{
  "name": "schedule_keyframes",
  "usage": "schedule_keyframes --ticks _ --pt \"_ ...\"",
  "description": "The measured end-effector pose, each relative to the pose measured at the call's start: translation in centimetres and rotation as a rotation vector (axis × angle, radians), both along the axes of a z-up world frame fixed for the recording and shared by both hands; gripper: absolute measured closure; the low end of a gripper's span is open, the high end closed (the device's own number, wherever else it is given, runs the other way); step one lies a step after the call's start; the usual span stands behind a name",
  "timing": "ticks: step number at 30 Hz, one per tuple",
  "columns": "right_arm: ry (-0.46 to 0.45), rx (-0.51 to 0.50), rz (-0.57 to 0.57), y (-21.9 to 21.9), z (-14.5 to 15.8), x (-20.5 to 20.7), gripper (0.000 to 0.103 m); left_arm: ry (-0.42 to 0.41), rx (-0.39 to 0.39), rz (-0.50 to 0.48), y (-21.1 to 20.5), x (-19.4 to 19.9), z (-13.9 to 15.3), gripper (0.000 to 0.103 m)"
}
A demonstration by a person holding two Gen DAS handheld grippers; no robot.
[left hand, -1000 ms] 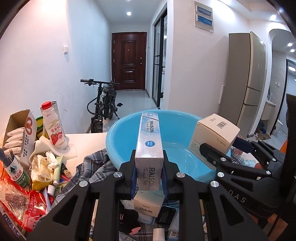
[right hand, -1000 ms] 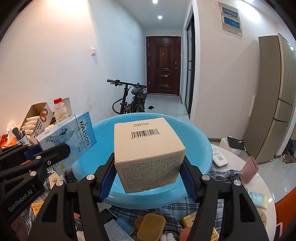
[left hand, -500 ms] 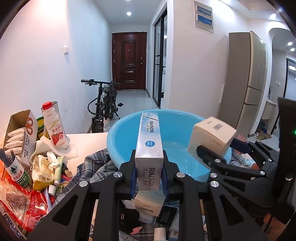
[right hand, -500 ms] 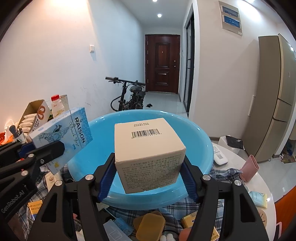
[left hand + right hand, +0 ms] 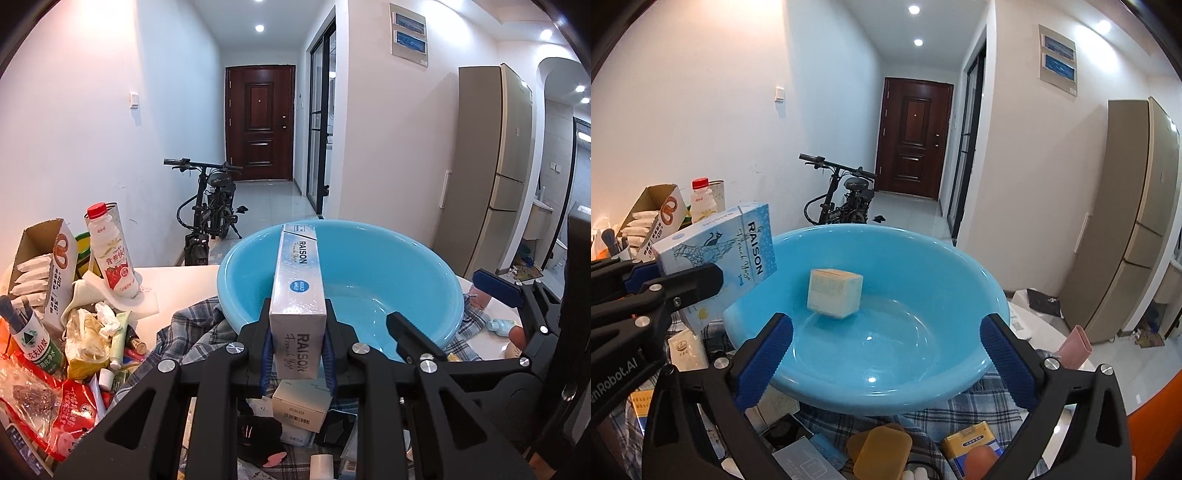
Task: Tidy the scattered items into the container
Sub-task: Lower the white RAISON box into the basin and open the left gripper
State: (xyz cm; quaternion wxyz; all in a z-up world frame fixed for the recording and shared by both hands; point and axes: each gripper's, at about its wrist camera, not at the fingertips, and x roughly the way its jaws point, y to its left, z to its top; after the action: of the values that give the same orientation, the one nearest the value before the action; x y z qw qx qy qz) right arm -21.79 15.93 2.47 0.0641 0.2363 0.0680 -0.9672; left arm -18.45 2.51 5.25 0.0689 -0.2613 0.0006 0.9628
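A light blue basin (image 5: 894, 384) stands on a plaid cloth. A beige cardboard box (image 5: 834, 293) is inside the basin, tilted, at its back left. My right gripper (image 5: 886, 354) is open and empty above the basin's near rim; it also shows in the left wrist view (image 5: 454, 306). My left gripper (image 5: 297, 349) is shut on a blue-white RAISON carton (image 5: 298, 291) and holds it over the basin's left rim (image 5: 236, 266). The carton also shows in the right wrist view (image 5: 720, 251).
Left of the basin are a strawberry drink bottle (image 5: 110, 254), an open snack box (image 5: 40, 266), tubes and red packets (image 5: 70, 417). Small boxes (image 5: 301, 406), a yellow pack (image 5: 971, 446) and a tan case (image 5: 882, 452) lie in front. A pink item (image 5: 1075, 343) lies right.
My right gripper has opened and let go of the beige box, which has dropped into the basin. My left gripper still holds the RAISON carton in about the same place.
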Motion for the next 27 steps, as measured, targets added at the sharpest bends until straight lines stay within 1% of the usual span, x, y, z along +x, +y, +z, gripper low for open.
schedule_keyframes --ticks 8,16,20,27 --pt "-0.011 -0.037 -0.010 1.3 0.0 0.2 0.000 -0.009 -0.016 -0.001 0.6 -1.0 0.0 0.083" --pt "-0.008 -0.040 -0.013 1.7 0.0 0.3 0.000 -0.008 -0.017 -0.011 1.3 -2.1 0.7 0.083" --pt "-0.009 -0.041 -0.016 2.0 0.0 0.4 0.000 -0.003 -0.031 -0.016 1.8 -2.1 0.7 0.083" --pt "-0.006 -0.041 -0.017 2.0 0.0 0.4 0.000 -0.012 -0.030 -0.020 1.8 -2.6 0.6 0.083"
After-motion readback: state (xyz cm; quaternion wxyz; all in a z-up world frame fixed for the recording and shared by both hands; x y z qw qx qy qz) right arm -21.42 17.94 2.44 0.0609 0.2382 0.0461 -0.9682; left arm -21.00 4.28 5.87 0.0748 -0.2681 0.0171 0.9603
